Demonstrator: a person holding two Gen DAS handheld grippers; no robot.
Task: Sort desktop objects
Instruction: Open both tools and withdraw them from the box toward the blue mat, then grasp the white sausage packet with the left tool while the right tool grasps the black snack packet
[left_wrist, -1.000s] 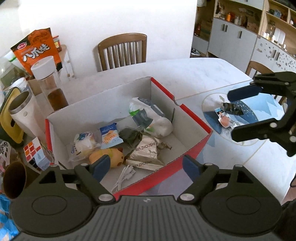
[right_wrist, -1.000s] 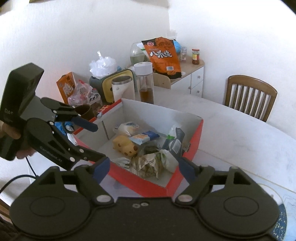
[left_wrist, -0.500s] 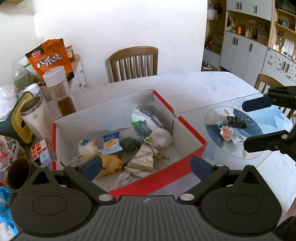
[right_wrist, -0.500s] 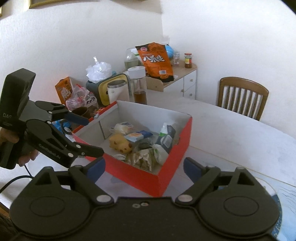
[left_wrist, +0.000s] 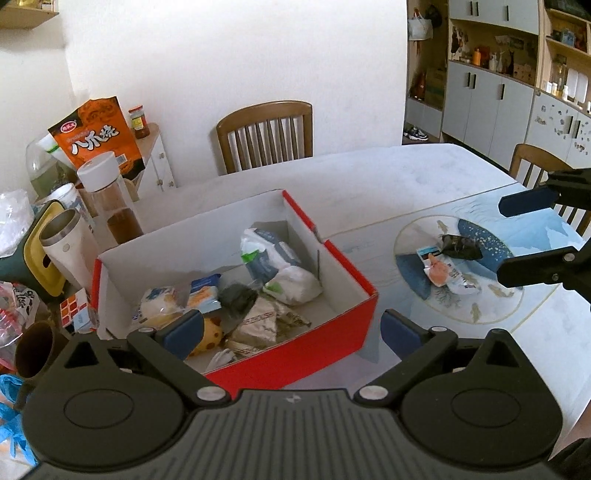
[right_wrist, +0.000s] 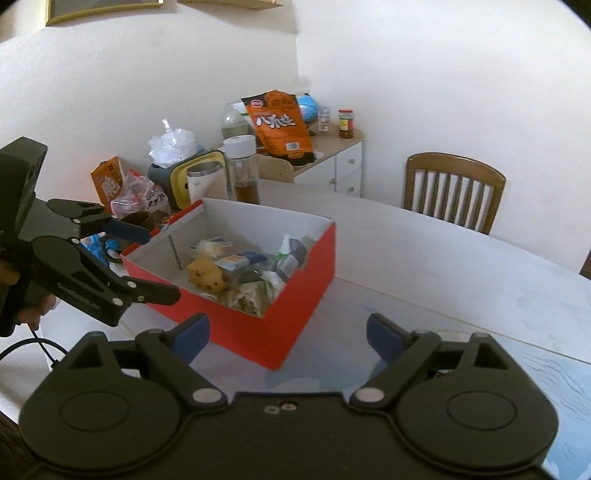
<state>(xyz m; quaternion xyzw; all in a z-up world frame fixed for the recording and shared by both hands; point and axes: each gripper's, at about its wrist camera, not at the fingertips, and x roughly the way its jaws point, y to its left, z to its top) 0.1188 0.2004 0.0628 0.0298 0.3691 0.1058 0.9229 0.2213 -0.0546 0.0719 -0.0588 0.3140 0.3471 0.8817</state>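
A red cardboard box (left_wrist: 334, 245) with a white inside stands on the white table and holds several snack packets, a white bag (left_wrist: 291, 284) and a yellow toy (right_wrist: 207, 275). My left gripper (left_wrist: 291, 332) hovers open and empty above the box's near wall. To the box's right, a snack packet (left_wrist: 439, 267) and a dark wrapper (left_wrist: 460, 245) lie on a blue placemat (left_wrist: 535, 236). My right gripper (right_wrist: 288, 332) is open and empty, back from the box's red corner (right_wrist: 303, 295). Each gripper shows in the other's view: the right gripper (left_wrist: 517, 236) over the placemat, the left gripper (right_wrist: 155, 264) beside the box.
Left of the box stand a steel tumbler (left_wrist: 62, 243), a glass bottle (left_wrist: 110, 199), a puzzle cube (left_wrist: 75, 308), a brown cup (left_wrist: 35, 349) and plastic bags. An orange snack bag (left_wrist: 98, 136) leans on a side cabinet. Wooden chairs (left_wrist: 266, 134) ring the table.
Both grippers have drawn back from the box, which now looks smaller and farther off. Both pairs of jaws have opened wider. The things in the box and on the placemat lie as before.
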